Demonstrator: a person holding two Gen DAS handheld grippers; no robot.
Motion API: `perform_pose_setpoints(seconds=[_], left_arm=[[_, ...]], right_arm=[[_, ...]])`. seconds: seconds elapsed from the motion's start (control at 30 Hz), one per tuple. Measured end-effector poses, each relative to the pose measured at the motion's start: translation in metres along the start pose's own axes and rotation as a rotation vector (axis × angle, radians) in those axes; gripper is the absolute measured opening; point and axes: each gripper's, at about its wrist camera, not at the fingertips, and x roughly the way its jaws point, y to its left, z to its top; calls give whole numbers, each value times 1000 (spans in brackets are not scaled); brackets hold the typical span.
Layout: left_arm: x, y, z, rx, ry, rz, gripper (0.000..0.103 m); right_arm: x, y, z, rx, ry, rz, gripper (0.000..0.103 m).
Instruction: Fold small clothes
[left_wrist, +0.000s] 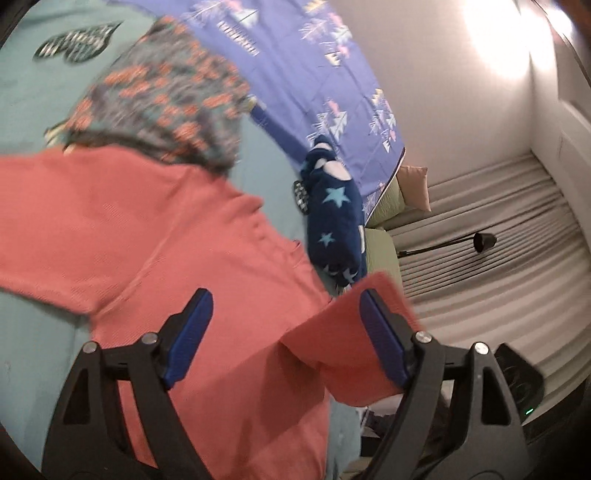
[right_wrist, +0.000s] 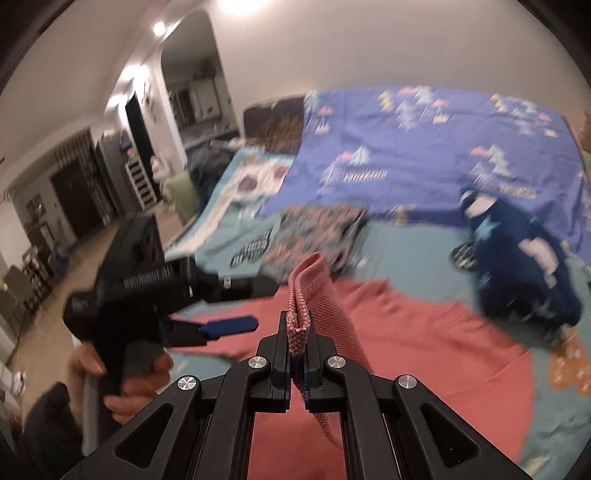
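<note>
A coral knit garment (left_wrist: 129, 229) lies spread on the teal bed sheet (left_wrist: 22, 110). In the left wrist view my left gripper (left_wrist: 290, 332) stands open just above it, and a raised flap of the coral cloth leans against the right blue pad (left_wrist: 384, 339) without being pinched. In the right wrist view my right gripper (right_wrist: 297, 330) is shut on a doubled fold of the coral garment (right_wrist: 424, 332), which stands up between its pads. My left gripper (right_wrist: 255, 304), held by a hand (right_wrist: 140, 373), hovers open at the left over the garment's far edge.
A folded grey garment with orange print (right_wrist: 314, 232) lies beyond the coral one. A navy star-print garment (right_wrist: 517, 266) sits bunched at the right. A purple-blue quilt (right_wrist: 424, 147) covers the back of the bed. The bed's edge, a curtain (left_wrist: 498, 277) and a black lamp (left_wrist: 484, 242) are beside it.
</note>
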Motion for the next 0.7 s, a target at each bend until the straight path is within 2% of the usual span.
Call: perform_pose_setpoints(seconds=[0.13,0.3,0.4,0.53,0.6,0.7], left_arm=[[-9,29,-3,-31,29,18,82],[-11,53,-4,-74,59,49,84],[-4,57,-5,-78,93,46,84],[7,60,-1,-58,115,103,84],[15,65,-1,-79,148,83,83],[22,70,-4,-112,167,48,61]], right_arm=[[36,25,-25,-45,74,-4,3],[61,52,-47,-123,127,-18,3],[71,67,-53,-174,149,-31,3],[77,80,-61,-228,151,-73,3],[80,82,-63,-232,151,-84,3],[83,81,-65,-231,156,-89,3]])
